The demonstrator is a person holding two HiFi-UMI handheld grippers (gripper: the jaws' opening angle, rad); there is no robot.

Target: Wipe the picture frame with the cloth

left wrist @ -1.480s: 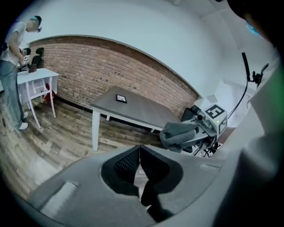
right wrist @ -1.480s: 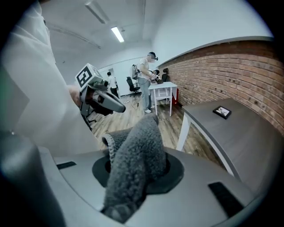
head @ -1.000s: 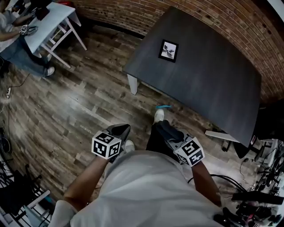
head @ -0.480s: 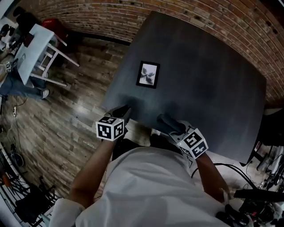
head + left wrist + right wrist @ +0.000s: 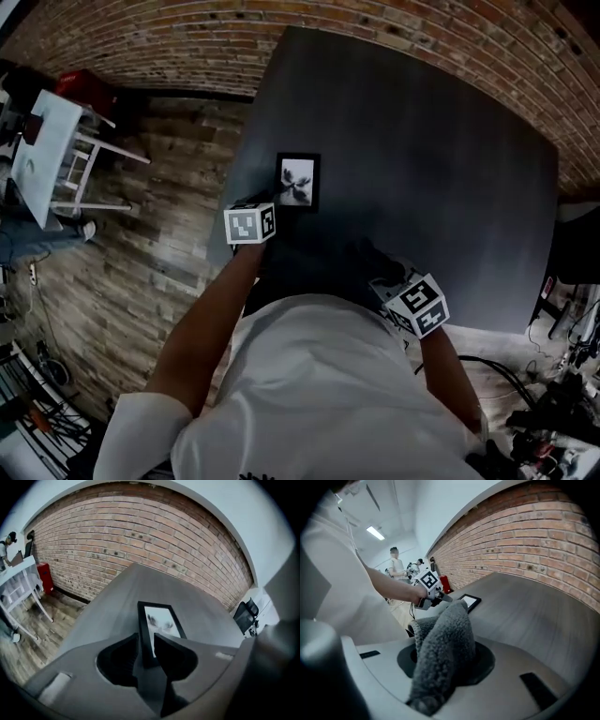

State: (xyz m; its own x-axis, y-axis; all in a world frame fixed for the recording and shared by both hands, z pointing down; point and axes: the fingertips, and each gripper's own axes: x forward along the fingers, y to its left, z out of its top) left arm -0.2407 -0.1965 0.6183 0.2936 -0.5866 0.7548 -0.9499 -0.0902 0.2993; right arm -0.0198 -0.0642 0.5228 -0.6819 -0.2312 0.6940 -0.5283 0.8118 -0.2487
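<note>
A black picture frame [image 5: 298, 182] with a pale print lies on the dark grey table [image 5: 441, 169], near its left edge. My left gripper [image 5: 265, 208] has reached its near left corner. In the left gripper view the jaws close on the frame's [image 5: 159, 620] left border, with my left gripper [image 5: 146, 651] holding that edge. My right gripper [image 5: 380, 272] hangs over the table's near edge, to the frame's right. It is shut on a grey fleecy cloth [image 5: 440, 653], which bulges up out of the right gripper [image 5: 440, 634]. The frame [image 5: 469, 602] and left gripper [image 5: 436, 597] show beyond the cloth.
A brick wall [image 5: 187, 37] runs behind the table. A white table with chairs [image 5: 42, 155] and a red object [image 5: 80, 84] stand on the wooden floor at left. Cables and equipment [image 5: 562, 412] lie at lower right. A person [image 5: 395, 564] stands far off.
I have walked up to the table. The left gripper reached forward from the floor side to the frame's corner and closed on it. The right gripper with the cloth moved over the table's edge.
</note>
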